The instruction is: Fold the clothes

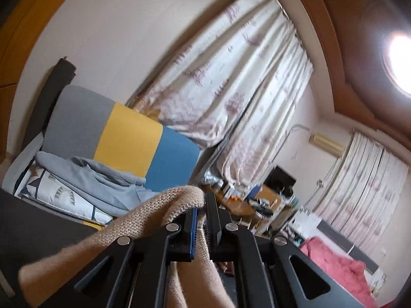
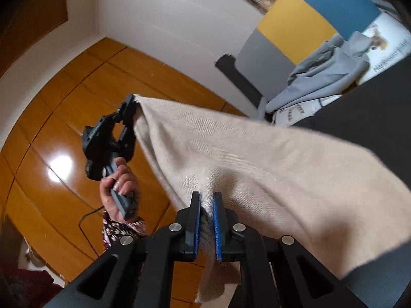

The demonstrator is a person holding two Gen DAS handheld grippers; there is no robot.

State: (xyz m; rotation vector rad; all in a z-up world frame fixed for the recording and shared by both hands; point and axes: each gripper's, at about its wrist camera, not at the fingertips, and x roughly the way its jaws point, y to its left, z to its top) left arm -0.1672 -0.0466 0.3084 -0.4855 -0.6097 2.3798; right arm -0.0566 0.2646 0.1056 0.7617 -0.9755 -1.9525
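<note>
A beige knit garment (image 2: 257,159) hangs stretched in the air between both grippers. My left gripper (image 1: 203,200) is shut on one corner of it (image 1: 159,205); the knit loops over its fingers. In the right wrist view the left gripper (image 2: 132,102) shows at the far end, held by a hand, with the cloth's corner pinched in it. My right gripper (image 2: 206,197) is shut on the near edge of the beige garment, cloth bunched between its blue pads (image 2: 197,220).
A grey hoodie (image 1: 102,179) lies on a patterned pillow (image 1: 64,195) by a grey, yellow and blue headboard (image 1: 128,133). Dark surface (image 2: 372,113) below. Curtains (image 1: 231,77), a cluttered desk (image 1: 257,200) and pink bedding (image 1: 339,264) are beyond. Wooden wardrobe (image 2: 77,102) stands behind the left gripper.
</note>
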